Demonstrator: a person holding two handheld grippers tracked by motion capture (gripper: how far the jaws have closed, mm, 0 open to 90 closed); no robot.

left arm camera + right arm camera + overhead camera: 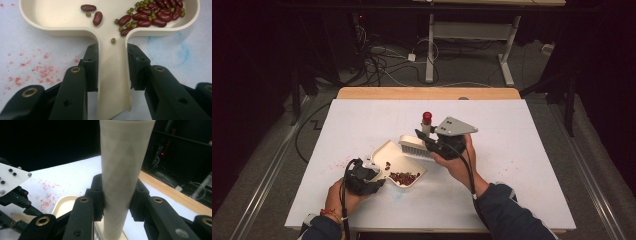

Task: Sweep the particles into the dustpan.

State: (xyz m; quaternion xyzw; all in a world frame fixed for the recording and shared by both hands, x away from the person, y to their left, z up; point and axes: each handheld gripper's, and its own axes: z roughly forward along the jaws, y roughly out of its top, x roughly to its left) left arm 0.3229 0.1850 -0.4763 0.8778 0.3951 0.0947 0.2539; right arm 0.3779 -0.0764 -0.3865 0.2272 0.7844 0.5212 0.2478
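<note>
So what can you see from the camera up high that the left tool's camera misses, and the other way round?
High view alone: the brush with its red-tipped handle, clamped by the right tool, and the whole white table. Left tool view alone: small green beans mixed among the red ones, plus one in the handle channel. Both: the cream dustpan with red beans, its handle clamped by the left tool, and red specks on the table.

Table (512,165): white sheet over a wooden top, wood showing along the far edge. Cream dustpan (398,159) lies on the sheet, just ahead of the left gripper (371,167). Red specks (37,68) on the sheet beside that gripper's jaws; faint blue smudge (180,50) on the other side.
</note>
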